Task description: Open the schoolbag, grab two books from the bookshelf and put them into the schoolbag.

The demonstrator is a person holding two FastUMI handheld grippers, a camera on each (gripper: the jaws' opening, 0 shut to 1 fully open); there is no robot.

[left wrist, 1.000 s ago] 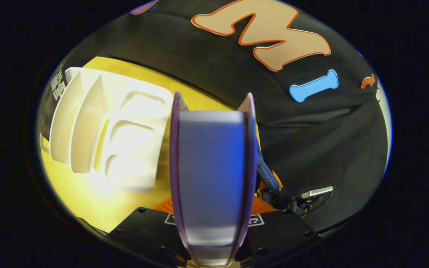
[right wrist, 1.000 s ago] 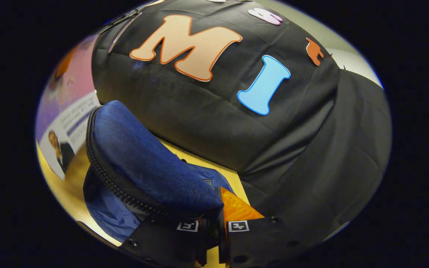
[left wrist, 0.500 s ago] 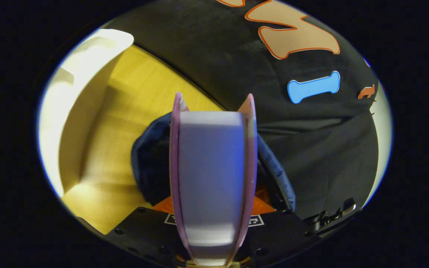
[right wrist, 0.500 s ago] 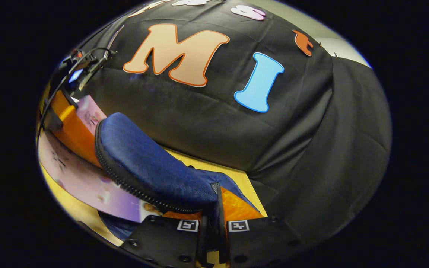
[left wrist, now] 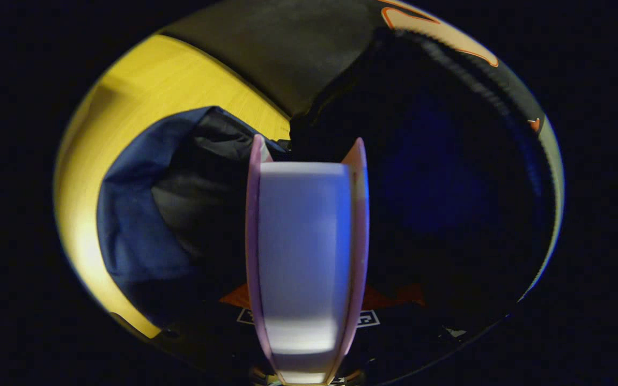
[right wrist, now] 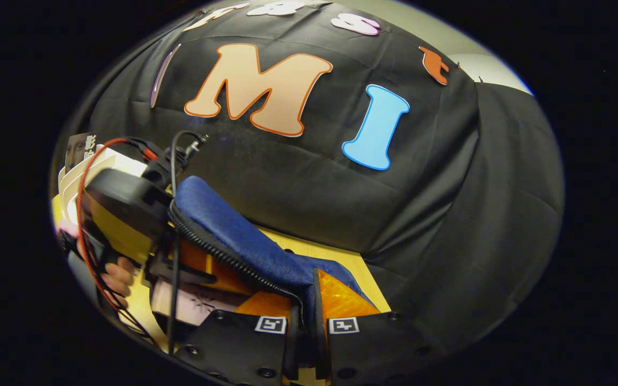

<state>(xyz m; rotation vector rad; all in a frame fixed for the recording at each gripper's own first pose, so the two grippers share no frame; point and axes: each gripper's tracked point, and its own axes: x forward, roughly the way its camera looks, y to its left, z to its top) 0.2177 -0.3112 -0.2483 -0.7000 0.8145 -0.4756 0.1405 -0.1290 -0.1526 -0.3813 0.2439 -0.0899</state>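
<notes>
My left gripper is shut on a book, held with its pale page edge facing the camera and its front end over the dark mouth of the blue schoolbag. The bag's zipped flap arches up on the right. In the right gripper view, my right gripper is shut on the edge of the schoolbag flap and holds it raised. The left gripper, held by a hand, reaches under that flap with the book.
A white bookshelf with a book standing in it sits at the far left of the yellow wooden table. The black cloth wall rises close behind the bag.
The left gripper has carried the book away from the white bookshelf and down into the open mouth of the schoolbag. The right gripper has kept its hold on the flap.
</notes>
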